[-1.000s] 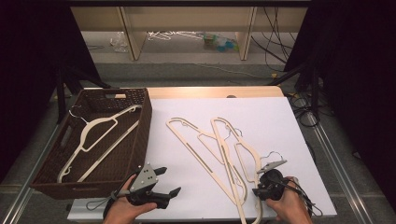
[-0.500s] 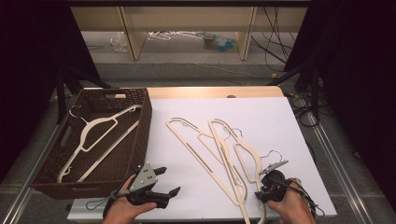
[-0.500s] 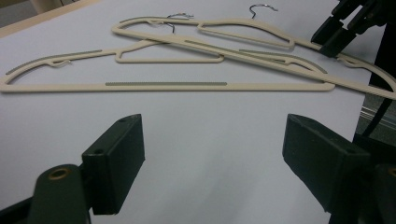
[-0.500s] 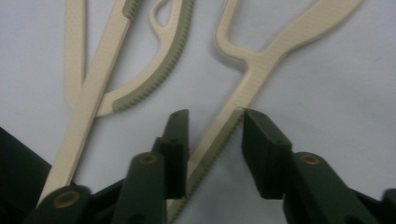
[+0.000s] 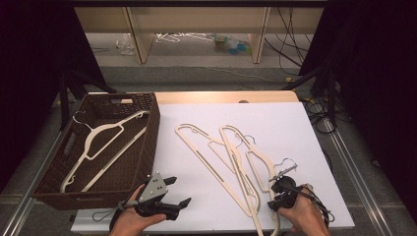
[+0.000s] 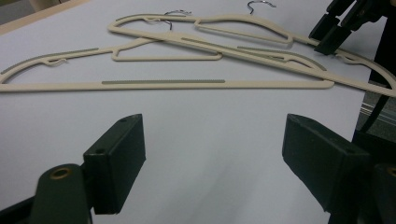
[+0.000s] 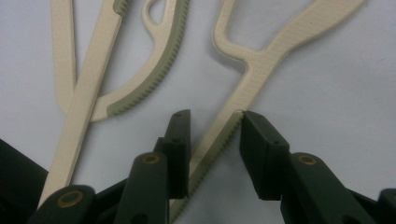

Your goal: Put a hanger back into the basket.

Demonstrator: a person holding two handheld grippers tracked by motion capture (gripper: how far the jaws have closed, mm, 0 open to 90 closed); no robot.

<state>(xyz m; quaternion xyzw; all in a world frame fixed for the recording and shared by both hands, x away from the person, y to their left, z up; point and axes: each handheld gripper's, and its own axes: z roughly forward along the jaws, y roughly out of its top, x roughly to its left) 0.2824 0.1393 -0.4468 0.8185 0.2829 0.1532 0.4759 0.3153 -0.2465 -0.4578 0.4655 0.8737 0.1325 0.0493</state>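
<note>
1. High view: three cream hangers lie overlapped on the white desk point(image 5: 305, 132). The right gripper point(image 5: 281, 189) sits at the near end of the rightmost hanger point(image 5: 260, 164). The left gripper point(image 5: 178, 192) rests at the near desk edge, beside the brown basket point(image 5: 147, 142), which holds a fourth hanger point(image 5: 101, 142).
2. Right gripper view: the rightmost hanger's ridged arm point(image 7: 219, 135) runs between this gripper's point(image 7: 215, 140) jaws. One jaw touches its edge; the other stands just clear. This contact cannot be read from the high view.
3. Left gripper view: the left gripper's point(image 6: 212, 154) jaws stand wide over bare desk point(image 6: 201, 140), nothing between them. The hanger pile point(image 6: 196, 60) lies beyond, with the right gripper point(image 6: 343, 23) at its far right end.
4. Against the earlier frames: both hands keep their places. The right gripper's jaws have just been closing, partly open, with the hanger arm between them. The hangers lie as before.
</note>
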